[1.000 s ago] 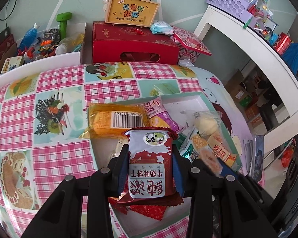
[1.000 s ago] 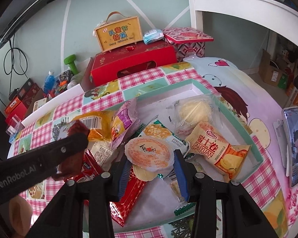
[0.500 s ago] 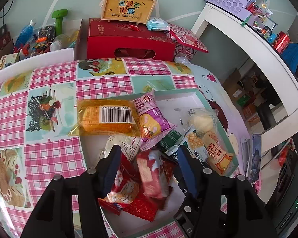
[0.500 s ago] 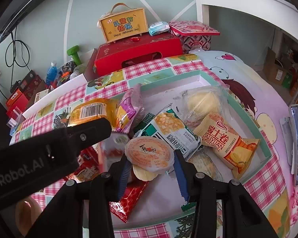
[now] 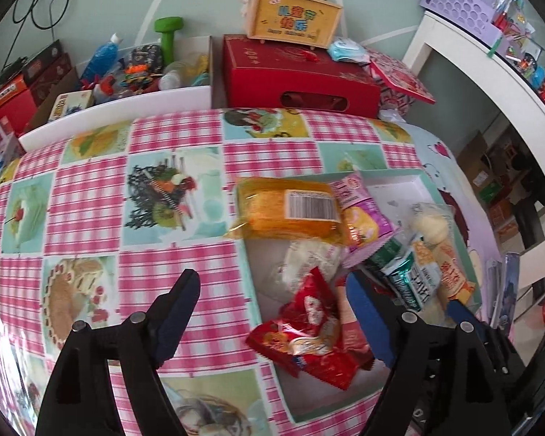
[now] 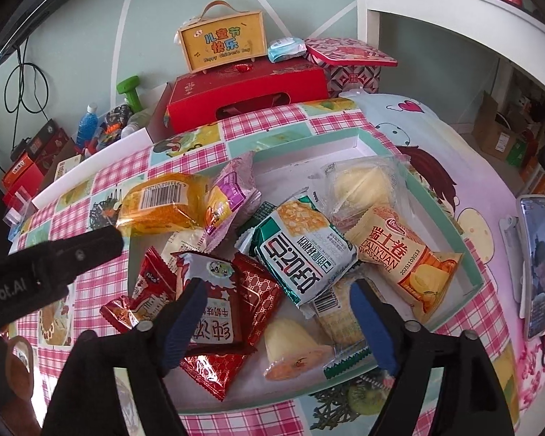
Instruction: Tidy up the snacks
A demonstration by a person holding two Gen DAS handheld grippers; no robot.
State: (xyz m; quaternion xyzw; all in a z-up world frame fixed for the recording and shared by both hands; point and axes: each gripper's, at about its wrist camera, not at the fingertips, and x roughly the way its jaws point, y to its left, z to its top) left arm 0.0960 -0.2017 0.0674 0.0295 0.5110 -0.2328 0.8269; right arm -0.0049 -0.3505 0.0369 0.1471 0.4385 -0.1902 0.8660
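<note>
Your pink-checked plastic tablecloth with food pictures (image 5: 91, 200) covers the table, and on its right part sits the shallow white tray with a teal rim (image 6: 432, 203), where the snacks lie heaped. At the far side the big red cardboard gift box (image 6: 247, 87) carries a small yellow handled carton (image 6: 221, 43). In the tray, the orange cake pack with a barcode (image 5: 287, 210) hangs over the far-left rim, touching the pink-purple foil pouch (image 6: 229, 200) just to its right. The green-and-white cracker bag (image 6: 305, 250) lies in the middle, overlapping the orange Swiss roll packet (image 6: 403, 261) to its right. The red-and-white milk biscuit packet (image 6: 210, 290) rests at the near left on other red wrappers. Nearest you lies the pale yellow jelly cup (image 6: 294, 345), tipped on its side. Your left gripper (image 5: 272, 312) is spread wide and empty over the tray's left rim; your right gripper (image 6: 278, 318) is also wide apart, holding nothing, above the jelly cup.
</note>
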